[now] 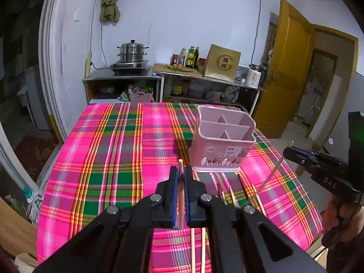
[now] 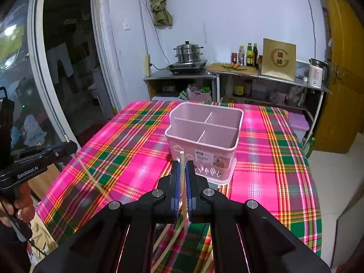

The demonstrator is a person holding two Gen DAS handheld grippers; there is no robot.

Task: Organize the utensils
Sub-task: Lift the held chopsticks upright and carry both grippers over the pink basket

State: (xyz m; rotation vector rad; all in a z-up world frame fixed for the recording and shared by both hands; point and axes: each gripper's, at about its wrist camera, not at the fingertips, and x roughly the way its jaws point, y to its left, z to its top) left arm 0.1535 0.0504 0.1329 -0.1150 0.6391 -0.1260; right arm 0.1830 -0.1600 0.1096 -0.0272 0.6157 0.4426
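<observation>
The left gripper (image 1: 181,175) is closed on a thin pale wooden chopstick (image 1: 180,182), clamped between the blue pads. The stick's tip pokes out just past the fingertips and its shaft runs back toward the camera. The right gripper (image 2: 182,170) is likewise closed on a second pale wooden chopstick (image 2: 182,177), held the same way with its tip up and forward.

The pink plastic utensil holder with four compartments (image 2: 204,134) is seen upright on the pink-and-green plaid tablecloth (image 2: 141,163), empty as far as can be seen. It lies ahead of and below both grippers. From the left gripper it is ahead and offset to the right; from the right gripper it is nearly dead ahead, so the right hand is judged better lined up.

Each stick's long axis runs roughly along its gripper's pointing line, slanting down toward the table. The holder's openings face up, so a tilt toward vertical is judged necessary before a drop-in.

More loose chopsticks (image 1: 232,195) are left on the cloth near the table's front edge.

Hard to make out:
- The rear ends of both held sticks are hidden behind the gripper bodies.
- The left stick appears motion-blurred in the right wrist view.
- The count of loose sticks cannot be settled.
- The bottoms of the compartments are not visible.
</observation>
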